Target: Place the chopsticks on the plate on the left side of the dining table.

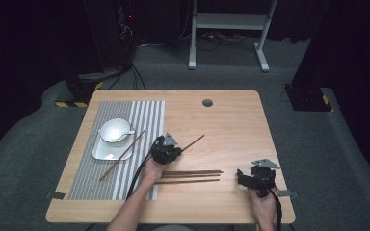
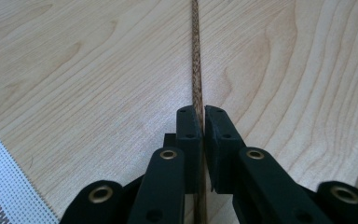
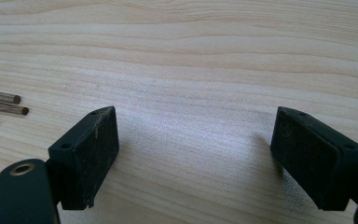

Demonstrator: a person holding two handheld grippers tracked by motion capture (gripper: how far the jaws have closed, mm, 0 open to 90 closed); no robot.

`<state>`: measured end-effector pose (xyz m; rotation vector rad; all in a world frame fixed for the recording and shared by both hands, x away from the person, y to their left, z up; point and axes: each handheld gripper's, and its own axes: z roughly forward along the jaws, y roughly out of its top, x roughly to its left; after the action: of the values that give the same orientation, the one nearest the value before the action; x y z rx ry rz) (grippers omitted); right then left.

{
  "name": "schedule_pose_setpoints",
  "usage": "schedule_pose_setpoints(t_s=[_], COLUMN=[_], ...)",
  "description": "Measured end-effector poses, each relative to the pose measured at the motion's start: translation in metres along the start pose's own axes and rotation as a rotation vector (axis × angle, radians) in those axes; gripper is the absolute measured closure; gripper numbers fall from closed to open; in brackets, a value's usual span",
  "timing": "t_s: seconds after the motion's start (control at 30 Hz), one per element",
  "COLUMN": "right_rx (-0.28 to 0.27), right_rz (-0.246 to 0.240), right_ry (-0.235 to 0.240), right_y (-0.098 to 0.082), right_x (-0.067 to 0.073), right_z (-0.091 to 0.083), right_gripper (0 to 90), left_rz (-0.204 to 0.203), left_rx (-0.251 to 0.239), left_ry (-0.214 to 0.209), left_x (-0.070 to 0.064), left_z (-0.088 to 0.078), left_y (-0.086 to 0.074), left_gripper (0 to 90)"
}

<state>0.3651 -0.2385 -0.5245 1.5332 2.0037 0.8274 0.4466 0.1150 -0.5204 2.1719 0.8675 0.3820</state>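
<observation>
We have the left gripper (image 2: 197,116) pinched on 1 chopstick (image 2: 196,56) running straight ahead of its jaws on the table (image 1: 231,120), right gripper (image 3: 193,154) spread and idle, so next we'd lift it level toward the placemat (image 1: 101,163).
</observation>
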Motion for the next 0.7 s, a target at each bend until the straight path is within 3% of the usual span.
schedule_pose_setpoints(t_s=[0.7], right_rx=[0.0], right_rz=[0.0], right_ry=[0.0], right_y=[0.0], right_x=[0.0], right_z=[0.0], right_gripper=[15.1], left_rz=[-0.001], left_rx=[0.001], left_ry=[-0.011], left_x=[0.0008], left_z=[-0.0005], left_y=[-0.0004], left_gripper=[84.6])
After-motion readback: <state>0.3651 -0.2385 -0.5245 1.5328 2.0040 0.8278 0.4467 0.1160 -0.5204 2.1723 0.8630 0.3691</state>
